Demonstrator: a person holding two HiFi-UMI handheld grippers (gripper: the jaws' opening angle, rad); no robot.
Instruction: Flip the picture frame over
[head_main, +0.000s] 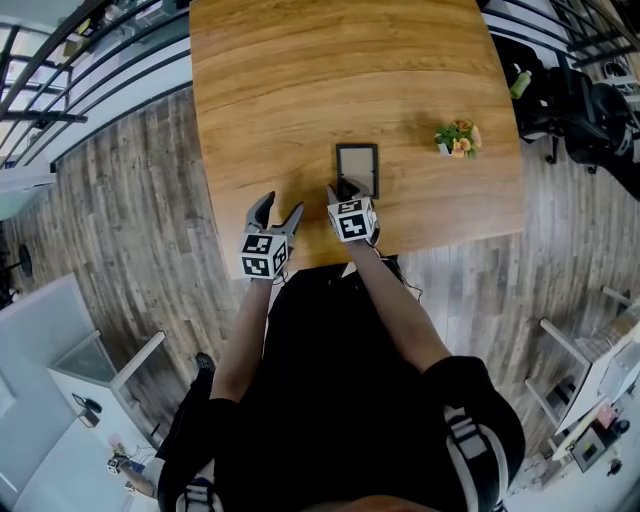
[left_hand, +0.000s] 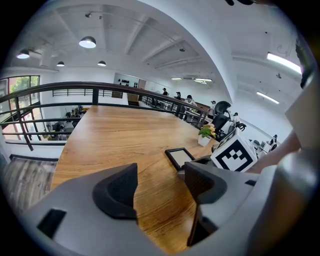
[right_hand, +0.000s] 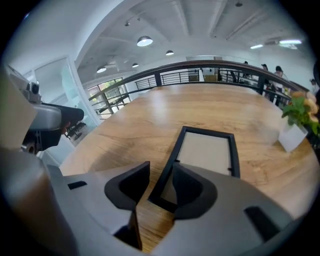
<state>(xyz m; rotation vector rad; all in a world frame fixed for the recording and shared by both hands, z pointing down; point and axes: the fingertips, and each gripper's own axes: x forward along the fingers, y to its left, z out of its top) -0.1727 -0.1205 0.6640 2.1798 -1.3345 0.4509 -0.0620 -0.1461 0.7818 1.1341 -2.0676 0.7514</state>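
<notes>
The head view looks steeply down from overhead onto the table (head_main: 300, 100), taking in its whole top. The left gripper (head_main: 278, 206) view sits low at the table's near edge and faces across it toward the railing (left_hand: 100, 87). The right gripper (head_main: 340, 192) view tilts downward, very near the frame (right_hand: 207, 152). All three views share the frame and the plant (head_main: 458, 138).

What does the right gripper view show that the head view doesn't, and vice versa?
Right gripper view only: the right hand-held gripper with its jaws apart, straddling the near left corner of the picture frame; ceiling lamps.
Head view only: the person's arms and the plank floor.
Both: the frame lying flat on the wooden table, and the potted plant beyond it.
</notes>
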